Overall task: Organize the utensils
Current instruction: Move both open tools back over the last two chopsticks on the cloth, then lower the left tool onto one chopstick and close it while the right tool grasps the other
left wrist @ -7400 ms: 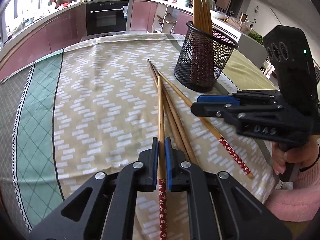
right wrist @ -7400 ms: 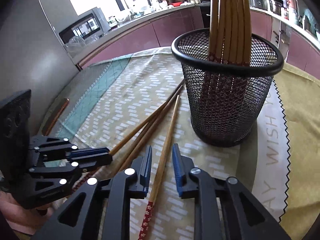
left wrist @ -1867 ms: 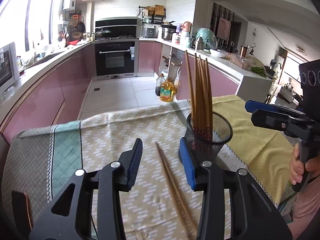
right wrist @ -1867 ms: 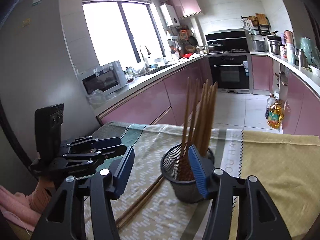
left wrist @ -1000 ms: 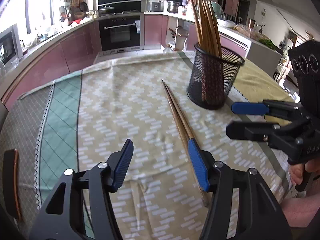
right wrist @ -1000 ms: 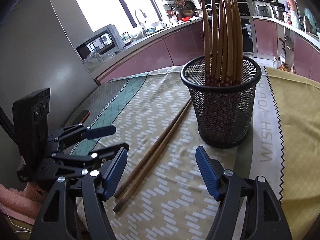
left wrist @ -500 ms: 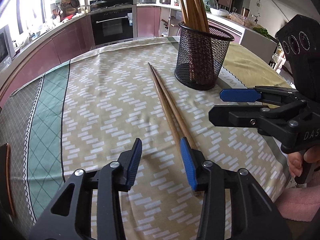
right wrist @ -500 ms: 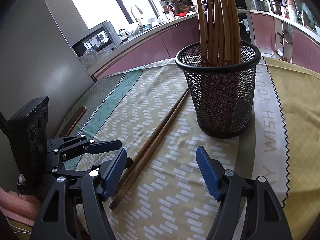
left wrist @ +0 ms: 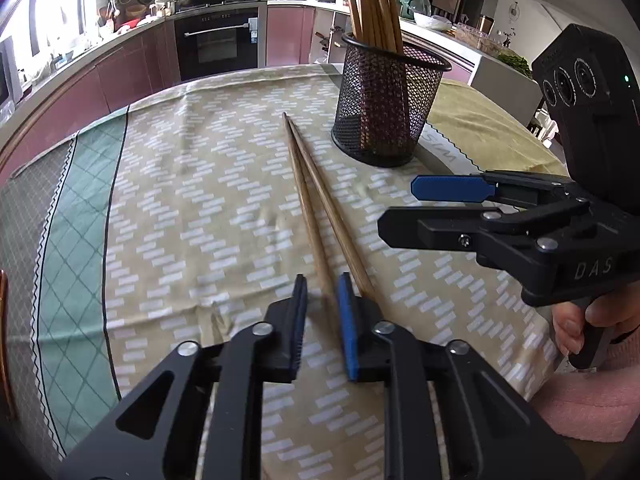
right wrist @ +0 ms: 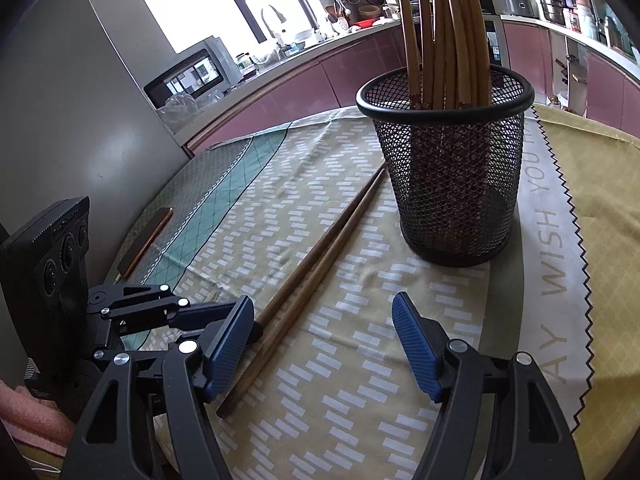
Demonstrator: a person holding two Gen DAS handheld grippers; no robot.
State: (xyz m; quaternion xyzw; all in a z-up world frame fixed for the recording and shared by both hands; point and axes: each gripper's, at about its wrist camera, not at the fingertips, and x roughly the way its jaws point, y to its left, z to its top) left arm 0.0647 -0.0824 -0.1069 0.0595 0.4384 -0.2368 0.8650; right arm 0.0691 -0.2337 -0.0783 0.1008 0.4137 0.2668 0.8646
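Beside the mesh cup (left wrist: 390,108), on its left, two loose chopsticks (left wrist: 320,208) lie touching on the counter (left wrist: 192,200) cloth, tips toward the cup.

Left gripper (left wrist: 321,312): I have its fingers drawn almost together around the thick end of the left chopstick; I cannot tell whether the pads bite yet. Risk: the neighbouring stick gets dragged or rolled off the edge, or a pinch this near the end lets the stick droop.

Right gripper (right wrist: 324,344): fingers spread, nothing between them, near the cup; it may block the left one's path.

Cup: already full of upright chopsticks (right wrist: 440,32); insertion could snag them.
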